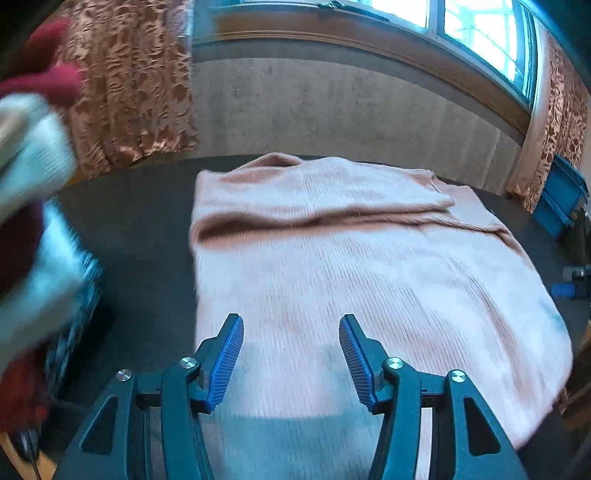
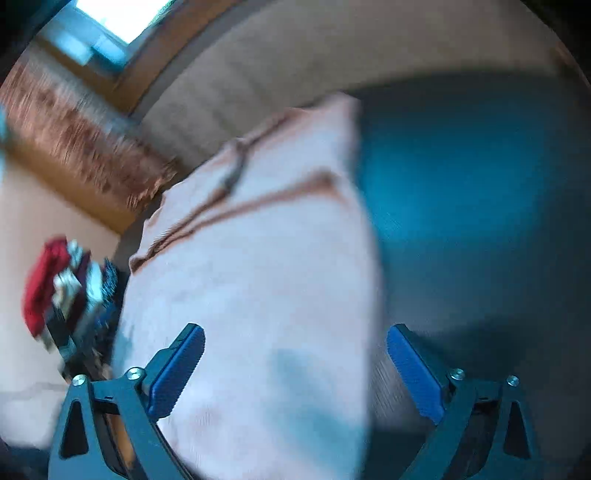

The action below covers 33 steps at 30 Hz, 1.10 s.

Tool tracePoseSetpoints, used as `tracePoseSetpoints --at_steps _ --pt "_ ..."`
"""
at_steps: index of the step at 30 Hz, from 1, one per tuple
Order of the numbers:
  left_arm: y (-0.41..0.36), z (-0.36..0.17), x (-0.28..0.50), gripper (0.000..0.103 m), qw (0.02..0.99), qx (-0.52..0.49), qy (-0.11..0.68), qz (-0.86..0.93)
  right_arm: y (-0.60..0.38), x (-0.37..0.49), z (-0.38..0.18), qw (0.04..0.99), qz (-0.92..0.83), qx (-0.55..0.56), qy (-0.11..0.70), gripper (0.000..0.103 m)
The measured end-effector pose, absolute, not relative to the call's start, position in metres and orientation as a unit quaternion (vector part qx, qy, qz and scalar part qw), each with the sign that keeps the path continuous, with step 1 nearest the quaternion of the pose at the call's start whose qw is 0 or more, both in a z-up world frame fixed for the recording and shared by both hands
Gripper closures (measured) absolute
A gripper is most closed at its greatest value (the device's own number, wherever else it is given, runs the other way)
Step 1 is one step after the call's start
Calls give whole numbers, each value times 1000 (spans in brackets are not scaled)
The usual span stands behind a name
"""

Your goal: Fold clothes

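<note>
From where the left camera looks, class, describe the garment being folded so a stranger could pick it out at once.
Start at the dark table below the window. Spread flat across its middle lies the pink ribbed sweater, one sleeve folded across its upper part. Unlike the jumbled red and white clothes at the left edge, it is a single pale garment lying smooth.

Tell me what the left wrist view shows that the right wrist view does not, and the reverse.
Only the left wrist view shows the blue crate by the right-hand curtain, the sweater's neckline, and the left gripper, open above the sweater.

Only the right wrist view shows the right gripper, open, straddling the sweater's right edge, plus a broad bare stretch of dark table.

Both show the pink sweater lying flat with a fold across it, the window, the patterned curtain, and a blurred heap of red and white clothes at the left.
</note>
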<state>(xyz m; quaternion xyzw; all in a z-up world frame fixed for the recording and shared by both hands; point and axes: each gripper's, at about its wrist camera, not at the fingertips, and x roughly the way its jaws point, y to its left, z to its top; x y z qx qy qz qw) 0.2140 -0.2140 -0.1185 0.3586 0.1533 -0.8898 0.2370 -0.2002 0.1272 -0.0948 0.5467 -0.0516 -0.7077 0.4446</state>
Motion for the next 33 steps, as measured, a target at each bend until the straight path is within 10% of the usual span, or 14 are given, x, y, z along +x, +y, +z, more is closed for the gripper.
tracePoseSetpoints --at_steps 12,33 --pt "-215 -150 335 47 274 367 282 -843 161 -130 -117 559 -577 572 -163 0" --pt "-163 -170 308 54 124 406 285 -859 161 -97 -108 587 -633 498 -83 4"
